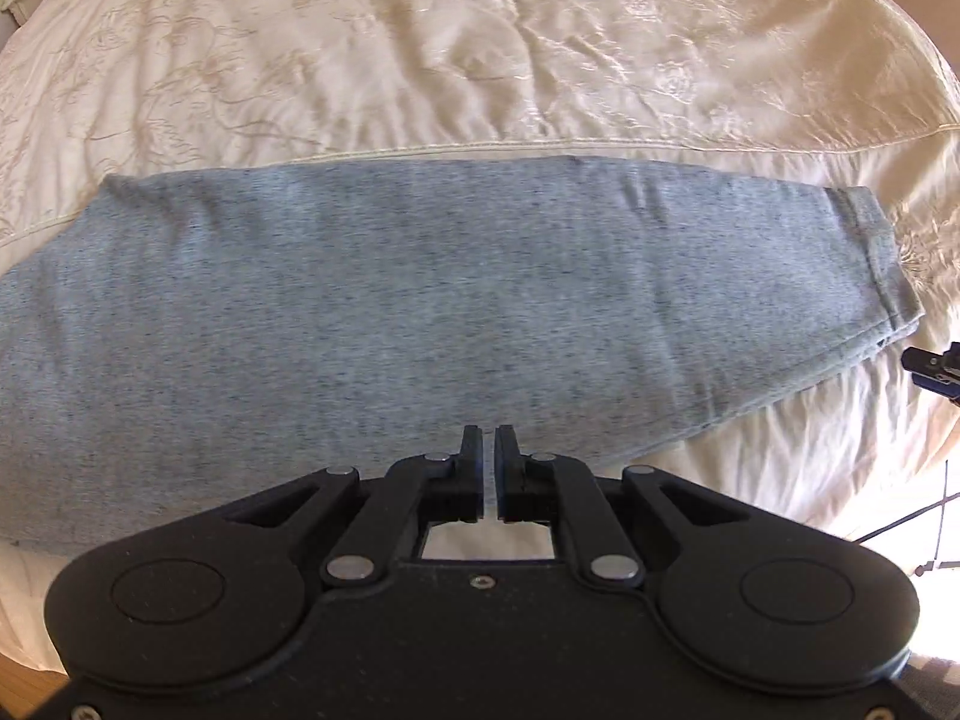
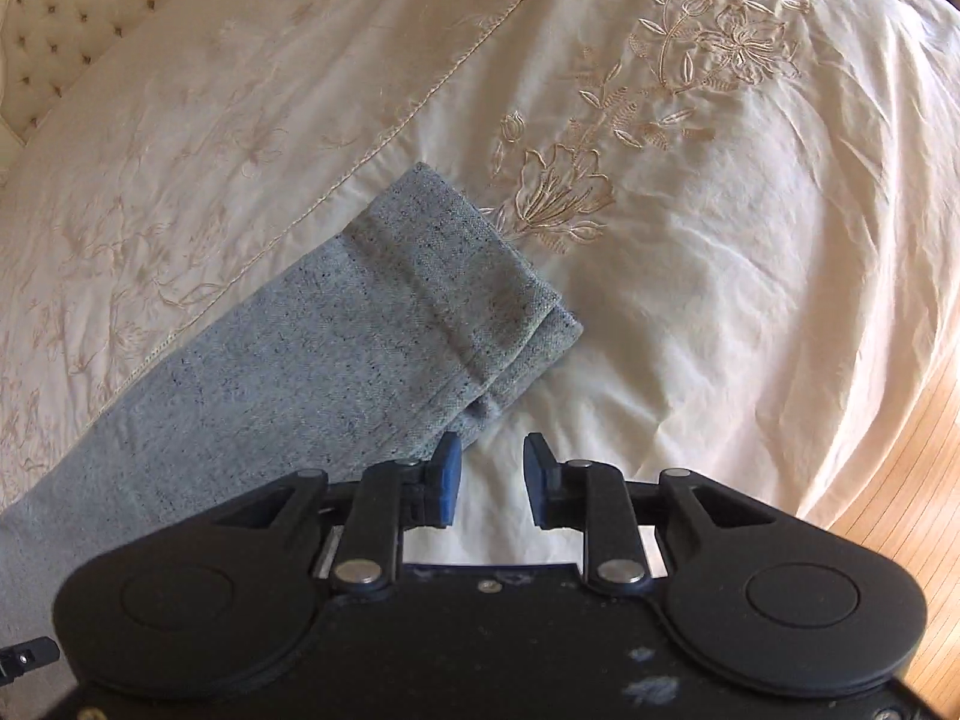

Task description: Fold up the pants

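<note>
Left tongs (image 1: 488,450) nearly closed, grey pants (image 1: 420,300) lying crosswise, hem rightward

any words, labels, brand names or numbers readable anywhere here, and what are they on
None can be read.
Grey pants: no tag or print shows; the hem is plain.
Cream bedspread: only embroidered flowers, no lettering.
Left gripper and right gripper: no markings visible.
</note>
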